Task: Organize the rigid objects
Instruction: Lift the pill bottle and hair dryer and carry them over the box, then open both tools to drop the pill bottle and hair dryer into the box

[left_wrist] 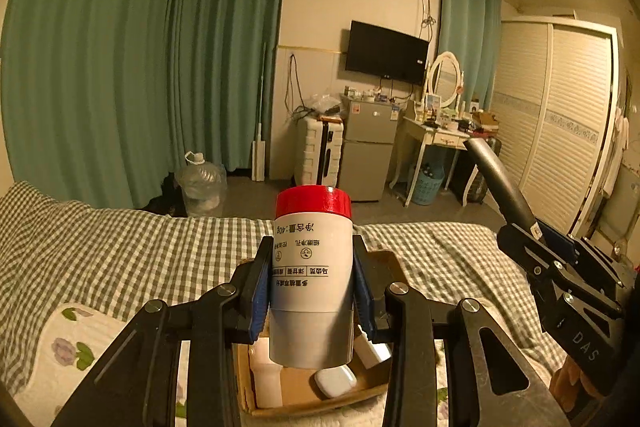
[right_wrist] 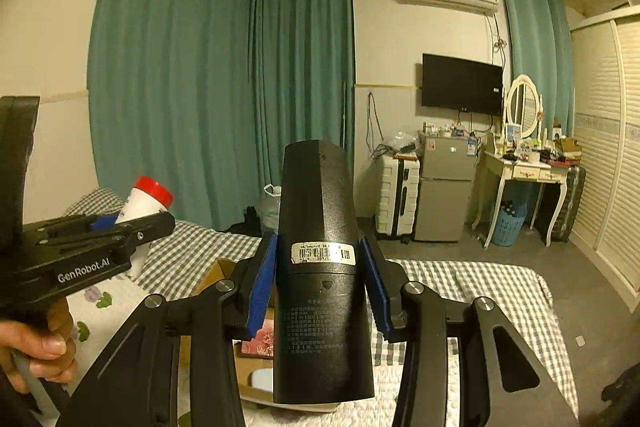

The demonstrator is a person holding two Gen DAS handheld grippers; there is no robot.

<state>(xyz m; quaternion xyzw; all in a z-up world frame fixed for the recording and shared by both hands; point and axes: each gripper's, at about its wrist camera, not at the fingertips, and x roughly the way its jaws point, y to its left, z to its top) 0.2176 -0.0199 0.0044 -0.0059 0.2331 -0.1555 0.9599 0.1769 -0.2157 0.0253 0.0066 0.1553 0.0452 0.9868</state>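
My left gripper [left_wrist: 313, 287] is shut on a white bottle with a red cap [left_wrist: 312, 275], held cap forward above an open cardboard box [left_wrist: 386, 261] on the bed. In the right wrist view that gripper [right_wrist: 120, 223] shows at the left with the red-capped bottle [right_wrist: 150, 197] in it. My right gripper [right_wrist: 322, 281] is shut on a tall black bottle [right_wrist: 320, 267] with a barcode sticker, its blue pads [right_wrist: 262, 287] against the sides. In the left wrist view the right gripper [left_wrist: 532, 231] and its black bottle [left_wrist: 496, 179] show at the right.
The box holds a white case [left_wrist: 335, 381], a white bottle [left_wrist: 267, 375] and a pink floral item [right_wrist: 260, 343]. A checked bedspread [left_wrist: 120, 247] and a floral quilt [left_wrist: 60, 347] cover the bed. Beyond stand a water jug [left_wrist: 200, 187], suitcase, fridge [left_wrist: 370, 151], dressing table and wardrobe. A hand [right_wrist: 40, 347] grips the left handle.
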